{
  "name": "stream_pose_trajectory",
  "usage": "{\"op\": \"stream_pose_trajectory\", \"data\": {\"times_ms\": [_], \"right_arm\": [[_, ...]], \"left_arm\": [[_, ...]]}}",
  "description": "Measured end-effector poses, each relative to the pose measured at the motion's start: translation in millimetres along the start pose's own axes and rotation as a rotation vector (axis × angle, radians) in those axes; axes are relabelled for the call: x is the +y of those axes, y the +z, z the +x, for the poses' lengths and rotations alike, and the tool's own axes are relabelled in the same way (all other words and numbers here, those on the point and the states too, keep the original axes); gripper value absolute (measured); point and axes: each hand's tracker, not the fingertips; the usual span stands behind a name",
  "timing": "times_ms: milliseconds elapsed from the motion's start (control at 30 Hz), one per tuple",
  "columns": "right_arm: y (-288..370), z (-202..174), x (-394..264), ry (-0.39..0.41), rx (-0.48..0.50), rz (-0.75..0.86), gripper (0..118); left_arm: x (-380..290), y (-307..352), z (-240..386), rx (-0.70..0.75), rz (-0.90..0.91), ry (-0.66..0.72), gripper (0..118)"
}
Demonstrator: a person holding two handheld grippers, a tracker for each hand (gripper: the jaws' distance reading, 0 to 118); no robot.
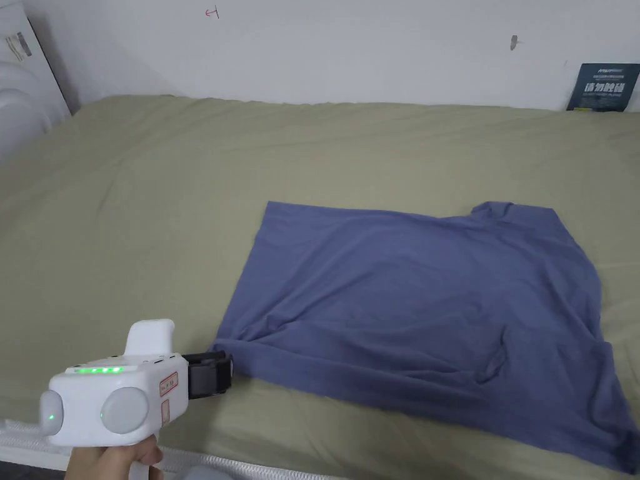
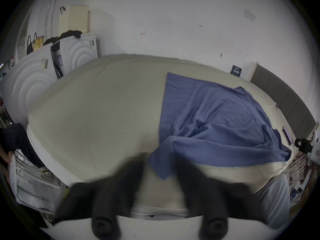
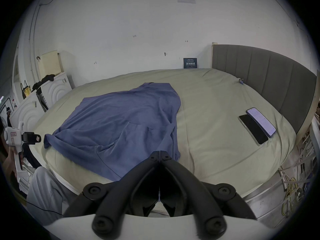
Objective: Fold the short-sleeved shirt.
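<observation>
Blue shirt [image 1: 412, 300] spread crumpled on bed [image 1: 125, 206]; fold not begun. Left gripper [image 2: 158, 164] released, straddling near corner; right gripper [image 3: 160, 154] clenched, holding nothing visible. Next: pinch corner.

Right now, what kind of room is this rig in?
Probably a bedroom: a wide mattress under an olive-green fitted sheet, a grey padded headboard at one end, plain white walls. A blue short-sleeved shirt lies spread on the sheet, two smartphones near the headboard.
</observation>
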Motion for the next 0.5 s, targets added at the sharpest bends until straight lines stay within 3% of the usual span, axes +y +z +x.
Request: {"op": "stream_pose_trajectory", "data": {"times_ms": [133,200,233,300,333,367,433,467,500], "right_arm": [[-5.6,1.0,0.4,0.005,0.003,-0.024,0],[-8.9,2.6,-1.6,0.002,0.002,-0.036,0],[-10.9,4.8,-2.1,-0.001,0.001,-0.047,0],[-14.1,9.7,-2.8,-0.007,-0.002,-0.064,0],[-13.1,10.9,-3.3,-0.010,-0.002,-0.066,0],[-12.2,11.9,-3.6,-0.014,-0.001,-0.068,0],[-18.4,23.9,-5.6,-0.021,0.001,-0.074,0],[-18.1,25.3,-5.6,-0.024,0.006,-0.077,7],[-17.7,25.4,-5.5,-0.025,0.007,-0.080,36]], "left_arm": [[6.0,-25.5,3.6,0.039,-0.096,-0.002,115],[6.1,-46.0,-3.0,0.049,-0.124,-0.010,108],[6.6,-49.4,-4.7,0.048,-0.137,-0.010,96],[7.7,-41.8,-3.4,0.024,-0.120,0.004,26],[9.3,-31.4,5.2,-0.027,-0.101,0.013,1],[9.6,-29.6,8.1,-0.062,-0.109,0.013,1],[8.0,-28.4,19.3,0.004,-0.126,-0.078,1],[9.4,-32.2,21.0,-0.002,-0.126,-0.069,1],[9.0,-31.6,21.3,0.003,-0.124,-0.062,1]]}}
